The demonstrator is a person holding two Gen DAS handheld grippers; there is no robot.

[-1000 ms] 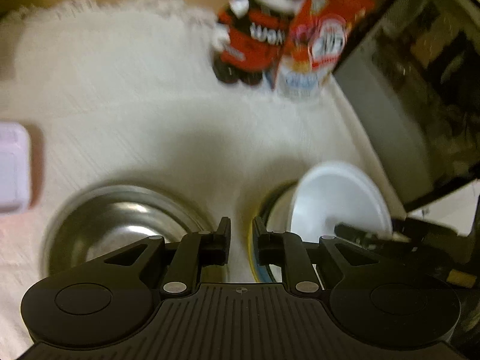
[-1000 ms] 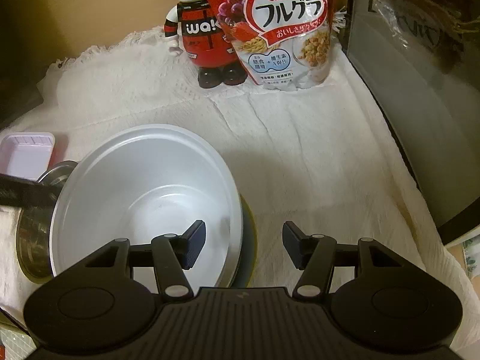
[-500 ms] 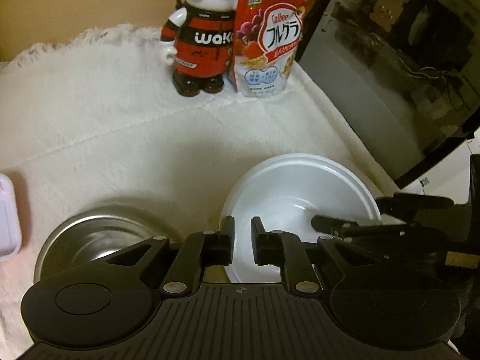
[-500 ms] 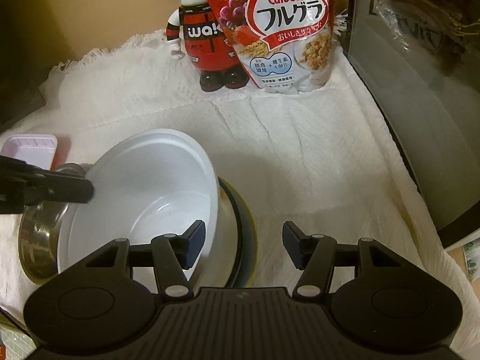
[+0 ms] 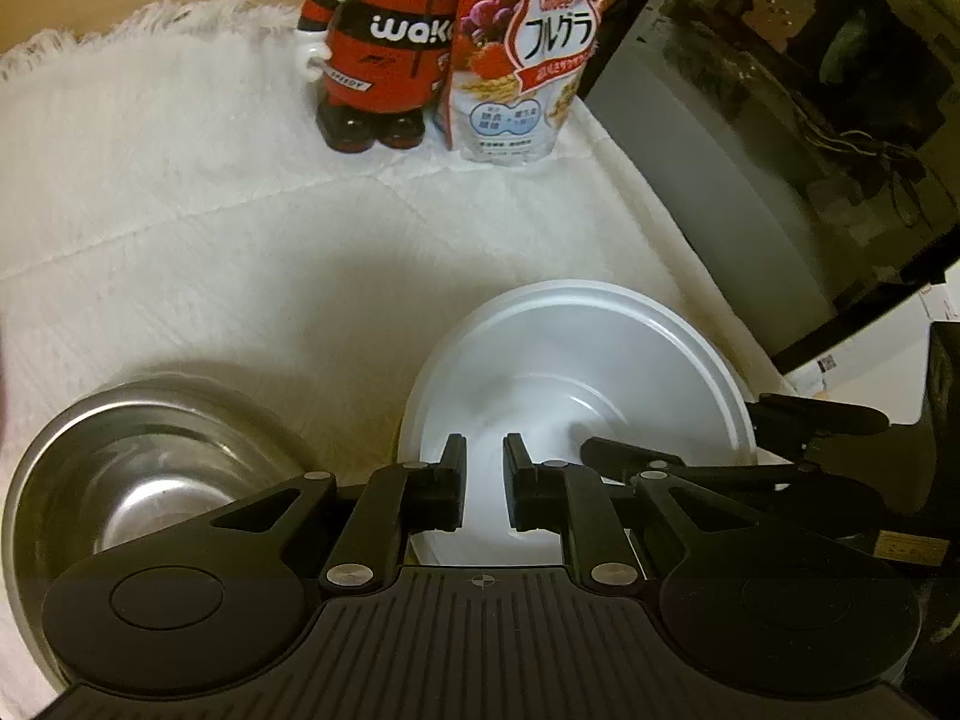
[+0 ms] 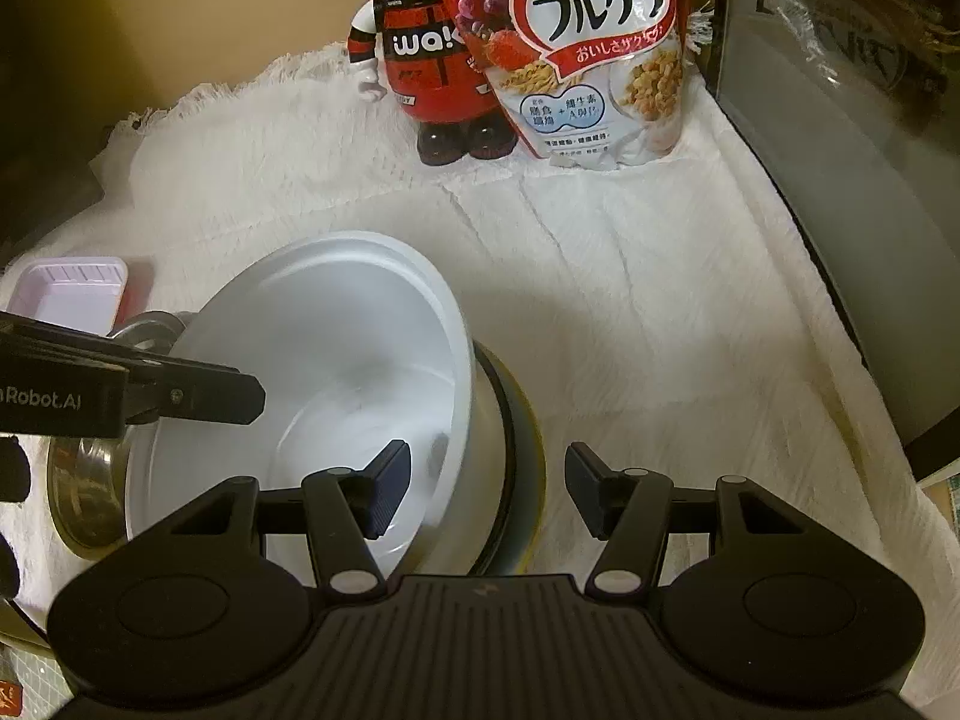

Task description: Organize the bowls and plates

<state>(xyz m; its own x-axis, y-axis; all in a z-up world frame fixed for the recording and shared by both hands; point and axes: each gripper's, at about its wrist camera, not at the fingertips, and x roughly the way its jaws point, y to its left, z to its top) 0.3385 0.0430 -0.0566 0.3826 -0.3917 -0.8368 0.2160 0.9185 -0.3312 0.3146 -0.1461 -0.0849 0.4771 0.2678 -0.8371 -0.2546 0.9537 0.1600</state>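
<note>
A white bowl [image 5: 576,384] sits on a yellow-rimmed plate [image 6: 528,456] on the white cloth; in the right wrist view the bowl [image 6: 336,360] looks tilted. My left gripper [image 5: 483,483] hovers over the bowl's near-left rim, its jaws nearly closed with a narrow gap and nothing between them. My right gripper [image 6: 487,489] is open and straddles the bowl's right rim, one finger inside, one outside. A steel bowl [image 5: 138,468] stands left of the white bowl.
A red mascot figure [image 6: 432,60] and a cereal bag [image 6: 588,42] stand at the back. A dark appliance [image 5: 780,138] lines the right side. A small pink tray [image 6: 72,294] lies at the far left.
My left gripper has swung right from the steel bowl to over the white bowl. The white bowl has tilted and shifted left on the plate. The right gripper has barely moved.
</note>
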